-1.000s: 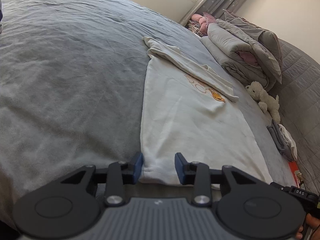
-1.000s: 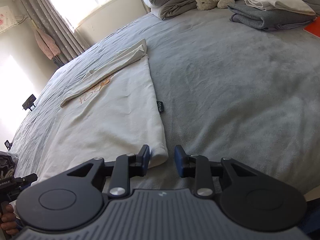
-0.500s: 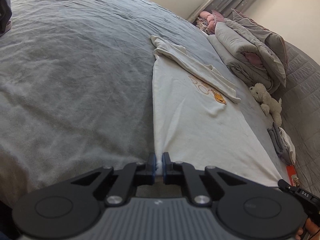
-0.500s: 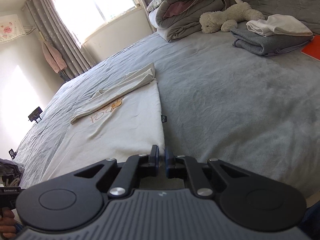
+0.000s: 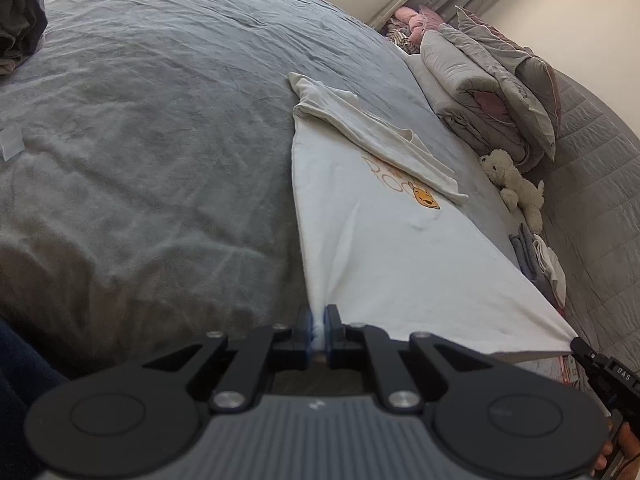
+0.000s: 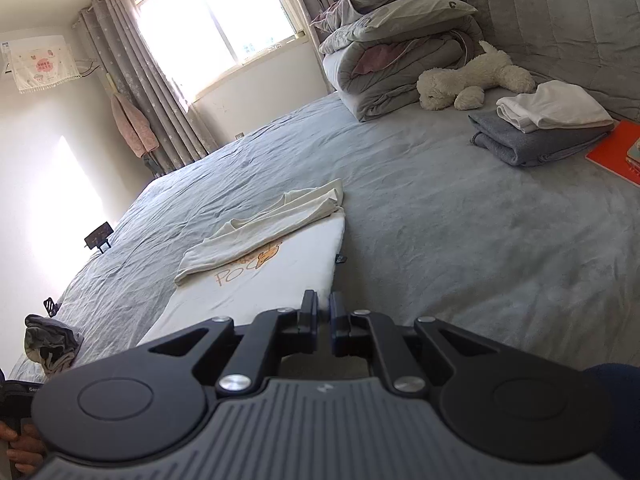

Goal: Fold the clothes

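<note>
From the left wrist camera, the left gripper (image 5: pixel 318 326) was clamped on the near left corner of a white T-shirt (image 5: pixel 384 248), a pinch of cloth showing between its blue pads. The shirt lay on a grey bedspread (image 5: pixel 140 152) with its long axis running away from the camera toward the window wall, hem nearest and collar end farthest. Its sleeves (image 5: pixel 372 136) were folded across the upper part as a cream band, slanting from the far left to the near right, just above an orange bear print (image 5: pixel 426 199). The hem was pulled taut between the two near corners, and the right gripper (image 5: pixel 580 350) met the other corner at the frame's right edge. A white plush dog (image 5: pixel 514 184) lay near the headboard, beside a stack of folded quilts (image 5: pixel 488 96). Folded clothes (image 5: pixel 540 260) sat nearer along the same side.

From the right wrist camera, the right gripper (image 6: pixel 323 312) had its fingers drawn nearly together at the near right corner of the T-shirt (image 6: pixel 260 288); the cloth between them was hidden, so I could not tell from this view alone that it was gripped. The shirt again stretched away toward the window (image 6: pixel 216 28), with the folded sleeves (image 6: pixel 264 228) crossing its far end. A small dark tag (image 6: pixel 341 258) stuck out at its right edge. A folded grey and white pile (image 6: pixel 540 128) lay well apart to the right, next to an orange book (image 6: pixel 616 152). A crumpled dark garment (image 6: pixel 52 340) sat at the bed's left edge.
</note>
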`<state>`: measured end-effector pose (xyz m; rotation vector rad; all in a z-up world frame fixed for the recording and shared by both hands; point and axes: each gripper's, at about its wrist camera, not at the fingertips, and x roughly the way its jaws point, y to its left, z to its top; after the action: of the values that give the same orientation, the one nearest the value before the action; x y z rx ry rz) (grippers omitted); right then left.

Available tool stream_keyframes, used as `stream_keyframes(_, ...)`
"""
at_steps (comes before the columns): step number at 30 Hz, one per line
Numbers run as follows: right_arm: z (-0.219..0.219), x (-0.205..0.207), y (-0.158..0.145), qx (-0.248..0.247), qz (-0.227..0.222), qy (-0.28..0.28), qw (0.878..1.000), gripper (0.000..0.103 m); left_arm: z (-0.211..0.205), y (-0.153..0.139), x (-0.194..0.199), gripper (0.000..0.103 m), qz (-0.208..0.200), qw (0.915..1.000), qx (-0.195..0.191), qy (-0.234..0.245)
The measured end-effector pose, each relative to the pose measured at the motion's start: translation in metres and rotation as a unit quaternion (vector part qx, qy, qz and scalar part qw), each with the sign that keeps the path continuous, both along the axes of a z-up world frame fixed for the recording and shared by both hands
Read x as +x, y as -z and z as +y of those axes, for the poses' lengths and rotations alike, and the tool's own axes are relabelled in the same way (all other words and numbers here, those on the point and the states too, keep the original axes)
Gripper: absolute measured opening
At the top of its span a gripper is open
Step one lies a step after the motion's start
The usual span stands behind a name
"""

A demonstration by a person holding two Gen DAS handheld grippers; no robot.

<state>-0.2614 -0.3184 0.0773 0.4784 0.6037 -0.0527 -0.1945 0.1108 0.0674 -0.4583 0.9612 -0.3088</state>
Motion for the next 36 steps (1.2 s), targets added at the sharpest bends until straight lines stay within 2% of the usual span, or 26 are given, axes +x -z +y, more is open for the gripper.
stream_keyframes(4, -0.001, -0.005, -0.002, -0.002, 0.007, -0.004, 1.000, 0.007, -0.010, 0.019, 0.007, 0.006, 0.034, 0.9991, 0.026, -0.003)
stream_keyframes(7, -0.003, -0.003, -0.001, 0.001, 0.007, -0.006, 1.000, 0.007, -0.015, 0.022, 0.010, 0.007, 0.037, 0.9985, 0.041, -0.008)
stream_keyframes(10, -0.008, 0.002, -0.003, 0.006, 0.002, -0.006, 1.000, 0.007, -0.017, 0.020, 0.015, 0.007, 0.041, 0.9979, 0.047, -0.017)
stream_keyframes(14, -0.010, 0.022, -0.010, 0.006, -0.005, -0.012, 1.000, 0.007, -0.018, 0.017, 0.029, 0.007, 0.061, 0.9970, 0.034, -0.032)
stream_keyframes(23, -0.024, 0.121, -0.013, 0.021, 0.018, -0.034, 0.999, 0.008, -0.024, -0.001, 0.104, 0.007, 0.075, 0.9946, 0.014, -0.071)
stream_keyframes(26, -0.030, 0.164, 0.001, 0.009, 0.051, -0.038, 0.998, 0.008, -0.030, -0.003, 0.145, 0.009, 0.045, 0.9980, 0.003, -0.045)
stream_keyframes(28, -0.034, 0.189, 0.016, -0.004, 0.075, -0.036, 0.997, 0.008, -0.030, -0.001, 0.169, 0.013, 0.015, 0.9992, 0.009, -0.037)
stream_keyframes(30, -0.042, 0.205, 0.030, 0.002, 0.089, -0.036, 0.995, 0.008, -0.025, 0.002, 0.182, 0.025, -0.003, 0.9984, 0.022, -0.051)
stream_keyframes(31, -0.045, 0.207, 0.034, 0.010, 0.083, -0.033, 0.996, 0.009, -0.021, 0.003, 0.186, 0.030, -0.009, 0.9978, 0.028, -0.059)
stream_keyframes(32, -0.049, 0.207, 0.037, 0.018, 0.074, -0.031, 0.997, 0.011, -0.016, 0.005, 0.186, 0.042, -0.017, 0.9976, 0.024, -0.063)
stream_keyframes(33, -0.052, 0.206, 0.037, 0.027, 0.063, -0.028, 0.997, 0.014, -0.011, 0.007, 0.186, 0.047, -0.025, 0.9974, 0.018, -0.065)
stream_keyframes(36, -0.056, 0.199, 0.017, 0.015, 0.017, -0.040, 0.999, 0.016, -0.011, 0.011, 0.180, 0.052, -0.043, 0.9984, 0.010, -0.036)
